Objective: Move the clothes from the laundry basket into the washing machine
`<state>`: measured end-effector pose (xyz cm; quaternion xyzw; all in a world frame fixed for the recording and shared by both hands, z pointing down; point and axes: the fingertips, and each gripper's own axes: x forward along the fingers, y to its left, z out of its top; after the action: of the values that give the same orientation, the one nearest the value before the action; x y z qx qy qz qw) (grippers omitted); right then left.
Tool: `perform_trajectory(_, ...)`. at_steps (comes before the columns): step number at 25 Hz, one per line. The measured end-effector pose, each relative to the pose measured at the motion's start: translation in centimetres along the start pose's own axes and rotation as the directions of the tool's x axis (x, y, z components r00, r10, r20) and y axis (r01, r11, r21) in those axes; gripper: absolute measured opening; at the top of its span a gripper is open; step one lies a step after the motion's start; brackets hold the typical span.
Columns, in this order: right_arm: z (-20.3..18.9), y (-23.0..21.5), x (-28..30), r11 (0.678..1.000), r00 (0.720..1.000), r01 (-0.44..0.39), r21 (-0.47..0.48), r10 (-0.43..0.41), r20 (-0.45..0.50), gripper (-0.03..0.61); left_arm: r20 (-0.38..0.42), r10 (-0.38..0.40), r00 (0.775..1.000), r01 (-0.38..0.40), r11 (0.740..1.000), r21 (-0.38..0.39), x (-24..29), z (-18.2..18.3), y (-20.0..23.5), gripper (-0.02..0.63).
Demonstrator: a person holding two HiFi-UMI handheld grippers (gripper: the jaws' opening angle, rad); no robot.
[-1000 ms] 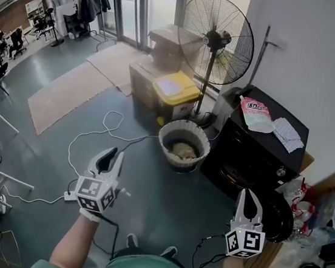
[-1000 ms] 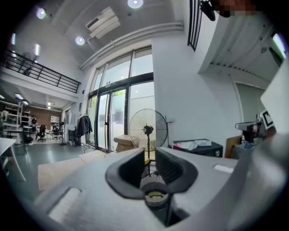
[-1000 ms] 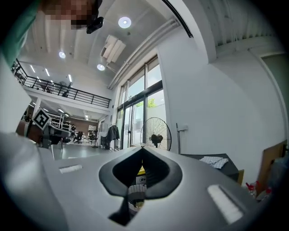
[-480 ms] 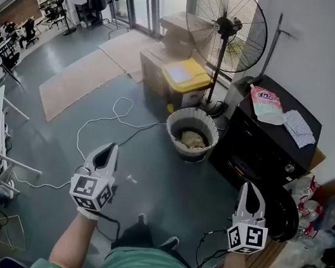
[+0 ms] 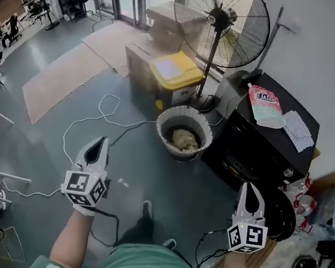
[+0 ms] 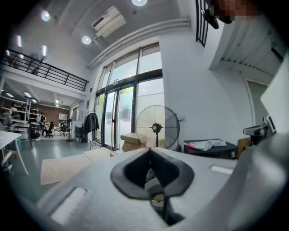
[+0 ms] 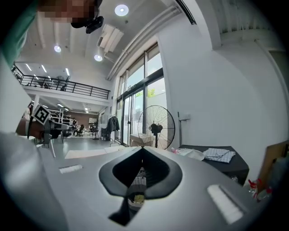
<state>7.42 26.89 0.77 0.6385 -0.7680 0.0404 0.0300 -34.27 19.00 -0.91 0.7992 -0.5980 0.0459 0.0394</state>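
Note:
A round laundry basket (image 5: 186,115) stands on the grey floor, with beige clothes (image 5: 182,139) inside it. To its right is the black washing machine (image 5: 263,150), its round front door (image 5: 279,214) swung open. My left gripper (image 5: 98,144) hangs shut and empty over the floor, left of and nearer than the basket. Level with the door's left edge, my right gripper (image 5: 251,189) is also shut with nothing in it. In both gripper views the jaws meet at the tip, the left gripper (image 6: 150,150) and the right gripper (image 7: 142,149) pointing toward the fan.
A tall pedestal fan (image 5: 219,22) stands behind the basket, next to a yellow-lidded bin (image 5: 174,76) and cardboard boxes (image 5: 163,28). A detergent pouch (image 5: 263,106) and a folded cloth (image 5: 295,130) lie on the washer top. White cable (image 5: 99,118) loops across the floor; bags (image 5: 328,213) clutter the right.
My left gripper's jaws have closed from partly open. Both grippers have sunk a little, and the view has shifted so the basket sits slightly further left.

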Motion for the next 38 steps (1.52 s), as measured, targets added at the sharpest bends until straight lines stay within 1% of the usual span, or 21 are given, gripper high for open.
perform_trajectory(4, 0.9, 1.2, 5.0, 0.999, 1.0, 0.023, -0.026, -0.024, -0.017, 0.002, -0.004, -0.035, 0.999, 0.035, 0.999, -0.011, 5.5, 0.2, 4.0, -0.002)
perform_trajectory(6, 1.4, 1.7, 7.3, 0.998, 0.999, 0.051, -0.025, -0.052, -0.015, 0.002, -0.003, -0.053, 0.999, 0.053, 0.999, -0.013, 8.0, 0.3, 6.0, -0.002)
perform_trajectory(8, 2.0, 2.0, 9.2, 0.996, 0.996, 0.088, -0.03, -0.088, 0.007, 0.003, 0.016, -0.076, 0.997, 0.076, 0.997, -0.015, 9.9, 0.6, 7.4, -0.002)
perform_trajectory(9, 2.2, 2.0, 10.2, 0.994, 0.995, 0.103, -0.033, -0.103, 0.01, 0.029, 0.025, -0.088, 0.996, 0.089, 0.996, -0.01, 10.8, 0.8, 8.0, 0.004)
perform_trajectory(10, 2.3, 2.0, 11.1, 0.993, 0.993, 0.116, -0.031, -0.116, 0.004, 0.085, 0.028, -0.1, 0.995, 0.1, 0.995, -0.003, 11.7, 0.8, 8.4, 0.038)
perform_trajectory(11, 2.2, 2.0, 12.0, 0.992, 0.992, 0.126, -0.025, -0.126, -0.007, 0.11, 0.025, -0.111, 0.994, 0.111, 0.994, 0.002, 12.5, 0.8, 8.8, 0.058)
perform_trajectory(12, 2.0, 2.1, 12.8, 0.991, 0.991, 0.133, -0.018, -0.134, -0.018, 0.139, 0.019, -0.12, 0.993, 0.119, 0.993, 0.005, 13.2, 0.6, 9.2, 0.092)
perform_trajectory(14, 1.7, 2.4, 14.2, 0.99, 0.989, 0.142, -0.009, -0.142, -0.037, 0.176, 0.006, -0.126, 0.992, 0.126, 0.992, 0.005, 14.1, 0.1, 10.0, 0.14)
perform_trajectory(16, 1.6, 2.7, 15.2, 0.99, 0.989, 0.143, -0.009, -0.143, -0.046, 0.211, 0.0, -0.123, 0.992, 0.123, 0.992, 0.001, 14.7, -0.2, 10.9, 0.159)
perform_trajectory(20, 1.9, 2.9, 17.1, 0.992, 0.991, 0.123, -0.021, -0.124, -0.051, 0.219, -0.012, -0.108, 0.994, 0.108, 0.994, -0.014, 15.6, -0.6, 12.0, 0.173)
perform_trajectory(23, 1.3, 2.4, 18.4, 0.994, 0.992, 0.107, -0.012, -0.107, -0.06, 0.218, -0.027, -0.1, 0.995, 0.099, 0.995, -0.02, 16.4, -0.9, 11.9, 0.175)
perform_trajectory(27, -0.5, 1.2, 21.0, 0.997, 0.995, 0.075, 0.021, -0.073, -0.068, 0.218, -0.042, -0.082, 0.996, 0.082, 0.997, 0.003, 18.4, -1.2, 11.4, 0.175)
perform_trajectory(31, -2.0, -1.1, 24.4, 0.998, 0.996, 0.041, 0.054, -0.036, -0.078, 0.218, -0.067, -0.051, 0.996, 0.053, 0.998, 0.026, 21.2, -1.0, 10.4, 0.173)
perform_trajectory(34, -3.2, -3.2, 27.7, 0.997, 0.996, 0.001, 0.075, 0.006, -0.094, 0.218, -0.085, -0.025, 0.996, 0.027, 0.999, 0.024, 24.3, -1.1, 9.0, 0.174)
perform_trajectory(38, -4.9, -4.5, 31.8, 0.994, 0.988, -0.083, 0.076, 0.092, -0.127, 0.218, -0.095, -0.014, 0.995, 0.016, 1.0, 0.017, 28.5, -1.1, 6.4, 0.173)
